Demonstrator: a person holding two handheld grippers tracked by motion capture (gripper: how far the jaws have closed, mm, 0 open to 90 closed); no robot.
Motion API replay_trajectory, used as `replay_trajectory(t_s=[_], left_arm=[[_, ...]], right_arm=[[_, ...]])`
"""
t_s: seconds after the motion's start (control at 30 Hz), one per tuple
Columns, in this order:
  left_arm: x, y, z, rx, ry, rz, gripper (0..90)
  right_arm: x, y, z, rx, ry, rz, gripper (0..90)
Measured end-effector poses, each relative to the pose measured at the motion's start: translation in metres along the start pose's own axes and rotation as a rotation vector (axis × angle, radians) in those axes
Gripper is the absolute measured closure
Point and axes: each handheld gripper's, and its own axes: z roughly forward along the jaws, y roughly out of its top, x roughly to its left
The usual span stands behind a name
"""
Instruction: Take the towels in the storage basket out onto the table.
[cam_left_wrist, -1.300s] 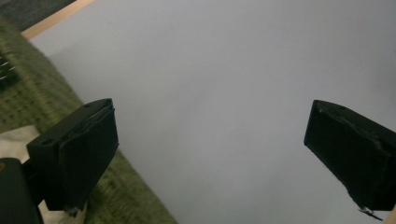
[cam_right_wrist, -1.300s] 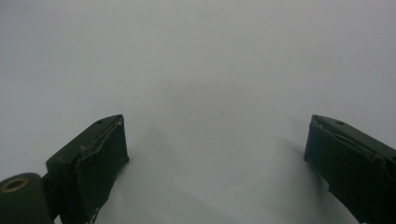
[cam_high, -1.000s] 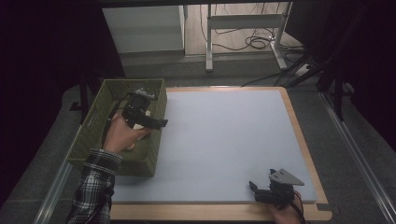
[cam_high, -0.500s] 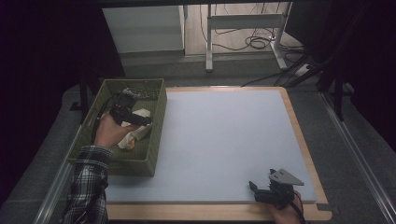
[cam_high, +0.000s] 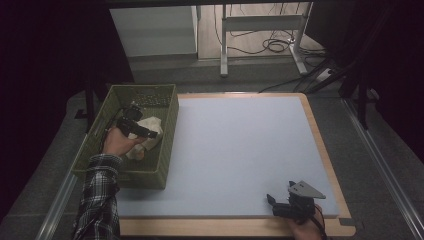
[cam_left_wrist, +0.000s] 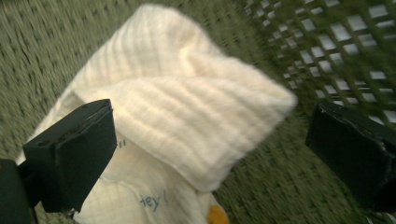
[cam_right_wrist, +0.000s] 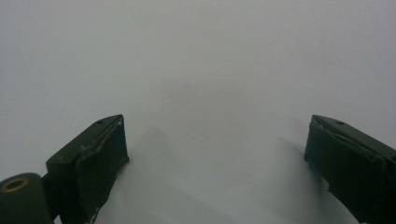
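A folded cream cloth with small blue lettering lies on the floor of a green mesh basket at the table's left. My left gripper is down inside the basket, open, its jaws wide apart on either side of the cloth's folded edge. The cloth is not pinched. My right gripper rests low over the pale blue mat near the front right corner, open, with nothing between its jaws.
The mat lies on a wooden board with a narrow raised border. The basket's mesh wall stands close to the left gripper's right side. Beyond the table's far edge are desk legs and cables.
My left gripper has moved from above the basket's far rim down into it, toward the person, and now straddles the cloth. The right gripper has stayed still.
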Motion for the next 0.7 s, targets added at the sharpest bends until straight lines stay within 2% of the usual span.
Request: replay_trajectory(t_s=[0.17, 0.3, 0.43, 0.53, 0.63, 0.7], left_arm=[[0.009, 0.002, 0.017, 0.062, 0.009, -0.041, 2.1], [0.011, 0.003, 0.028, 0.122, 0.025, -0.043, 3.2], [0.012, 0.003, 0.034, 0.176, 0.044, -0.044, 8.2], [0.016, 0.001, 0.037, 0.215, 0.019, -0.079, 18.9], [0.017, -0.002, 0.040, 0.255, -0.012, -0.081, 33.4], [0.016, -0.001, 0.039, 0.264, -0.013, -0.074, 50.3]], right_arm=[[0.000, 0.000, 0.000, 0.000, 0.000, 0.000, 6.0], [0.000, 0.000, 0.000, 0.000, 0.000, 0.000, 6.0], [0.000, 0.000, 0.000, 0.000, 0.000, 0.000, 6.0], [0.000, 0.000, 0.000, 0.000, 0.000, 0.000, 6.0], [0.000, 0.000, 0.000, 0.000, 0.000, 0.000, 6.0], [0.000, 0.000, 0.000, 0.001, 0.000, 0.001, 6.0]])
